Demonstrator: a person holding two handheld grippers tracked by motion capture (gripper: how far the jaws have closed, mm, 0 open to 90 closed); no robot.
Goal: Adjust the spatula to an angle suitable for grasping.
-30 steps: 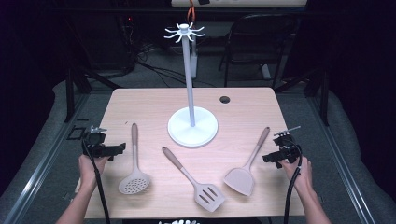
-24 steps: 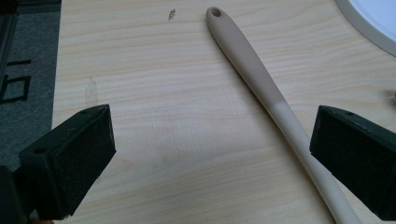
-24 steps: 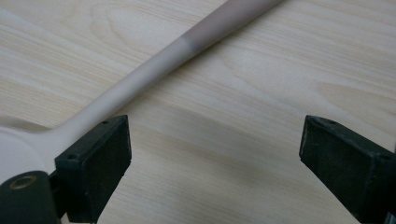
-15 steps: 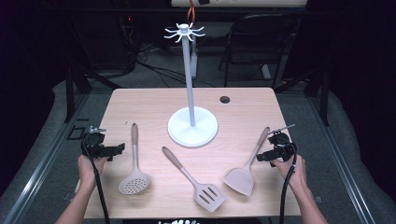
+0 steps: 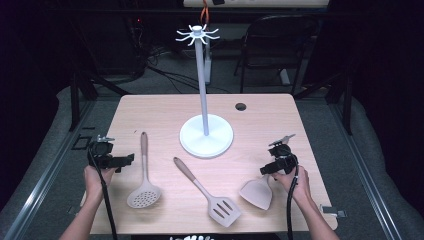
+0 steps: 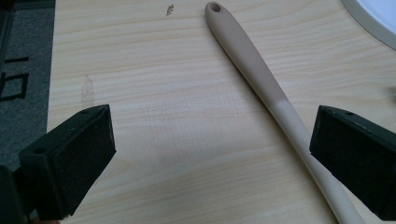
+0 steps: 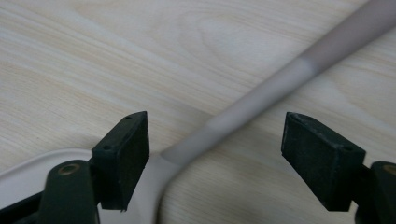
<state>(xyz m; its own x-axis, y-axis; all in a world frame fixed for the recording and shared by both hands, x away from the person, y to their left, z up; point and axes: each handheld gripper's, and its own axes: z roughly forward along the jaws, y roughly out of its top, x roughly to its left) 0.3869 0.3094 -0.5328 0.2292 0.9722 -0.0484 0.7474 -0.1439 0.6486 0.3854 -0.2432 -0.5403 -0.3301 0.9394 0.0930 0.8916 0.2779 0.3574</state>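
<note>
A white utensil stand (image 5: pixel 202 90) with hooks at its top rises from a round base (image 5: pixel 206 136) at mid-table. Three beige utensils lie in front of it: a skimmer (image 5: pixel 144 177) on the left, a slotted turner (image 5: pixel 207 192) in the middle, and a solid spatula (image 5: pixel 256 194) on the right. My left gripper (image 5: pixel 125 160) is open beside the skimmer's handle (image 6: pixel 252 70), its jaws (image 6: pixel 212 149) wide apart over bare wood. My right gripper (image 5: pixel 267 169) hangs low over the spatula's neck. Its jaws (image 7: pixel 215 149) have just been closing and straddle the handle (image 7: pixel 280 79) without touching it.
A small dark round hole (image 5: pixel 241 106) sits in the tabletop behind the stand. The stand's base (image 6: pixel 373 18) edges into the left gripper view. A black chair (image 5: pixel 280 45) and cables lie on the floor beyond the table.
My right gripper has moved in from the table's right edge to above the spatula's neck, and its jaws stand narrower. The left gripper has stayed put.
</note>
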